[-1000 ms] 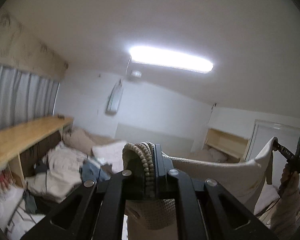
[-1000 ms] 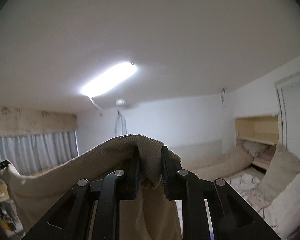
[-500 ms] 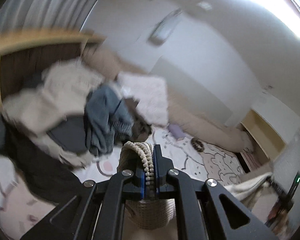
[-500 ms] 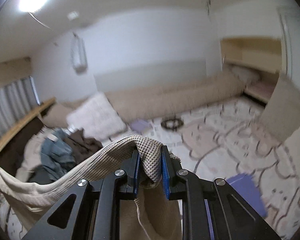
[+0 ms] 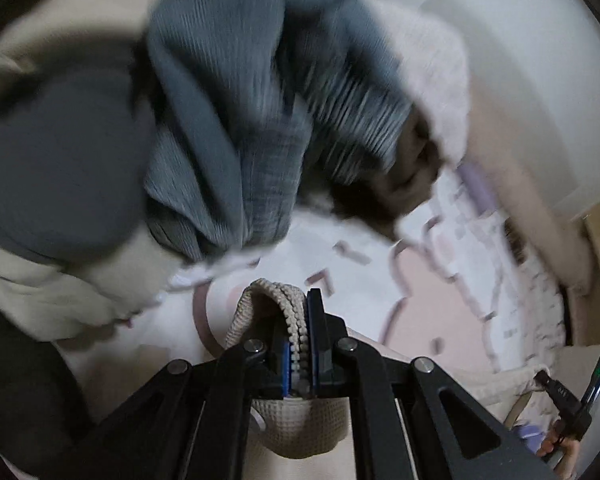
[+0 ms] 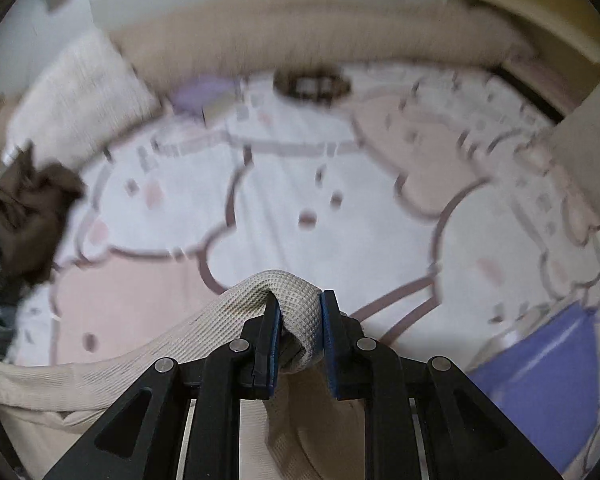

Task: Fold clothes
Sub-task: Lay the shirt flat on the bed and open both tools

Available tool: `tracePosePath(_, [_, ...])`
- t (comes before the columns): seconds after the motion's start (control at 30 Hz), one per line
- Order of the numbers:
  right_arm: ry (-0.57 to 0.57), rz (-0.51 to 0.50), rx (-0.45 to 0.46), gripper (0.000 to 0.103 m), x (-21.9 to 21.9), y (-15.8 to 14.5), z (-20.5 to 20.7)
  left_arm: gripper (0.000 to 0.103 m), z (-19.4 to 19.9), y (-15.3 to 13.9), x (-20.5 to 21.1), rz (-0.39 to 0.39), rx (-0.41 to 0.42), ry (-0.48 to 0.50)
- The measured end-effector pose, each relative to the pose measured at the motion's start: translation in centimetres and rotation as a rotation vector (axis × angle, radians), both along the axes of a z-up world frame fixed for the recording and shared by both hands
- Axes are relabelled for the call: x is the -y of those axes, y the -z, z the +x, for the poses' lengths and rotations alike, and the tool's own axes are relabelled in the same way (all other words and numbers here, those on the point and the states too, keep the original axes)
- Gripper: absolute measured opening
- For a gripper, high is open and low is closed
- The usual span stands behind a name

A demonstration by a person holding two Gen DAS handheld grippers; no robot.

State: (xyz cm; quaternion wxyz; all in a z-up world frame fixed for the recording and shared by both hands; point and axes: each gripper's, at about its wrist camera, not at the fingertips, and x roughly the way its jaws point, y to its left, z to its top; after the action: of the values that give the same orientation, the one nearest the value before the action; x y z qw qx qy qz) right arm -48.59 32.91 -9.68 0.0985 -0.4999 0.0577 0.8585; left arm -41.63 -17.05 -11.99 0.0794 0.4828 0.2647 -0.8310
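The beige waffle garment (image 6: 148, 356) hangs stretched between both grippers above the patterned bedspread (image 6: 300, 184). The left gripper (image 5: 300, 344) is clamped on its beaded edge, the right gripper (image 6: 298, 336) on a bunched corner. This looks like the laying-out step; next, I think, it should be lowered flat onto the middle of the bedspread, away from the clothes pile (image 5: 228, 120).

Patterned bedsheet (image 6: 300, 184) lies open ahead; heaped clothes (image 5: 228, 128) crowd its left; purple cloth (image 6: 540, 364) at right.

Pink-and-white patterned rug (image 6: 284, 184), beige bolster (image 6: 300, 28)
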Motion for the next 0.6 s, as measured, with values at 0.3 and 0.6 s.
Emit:
tracePosePath(0.3, [0.034,0.083,0.017,0.083,-1.5,2.6,-1.5,0.062,0.1,0.3,1.6,-0.064,0.032,0.013])
tracePosePath(0.6, [-0.140,0.022,-0.191,0.053,-2.2,-3.4,4.8,0.067,4.6,-6.4,1.3,-0.275,-0.102,0.192])
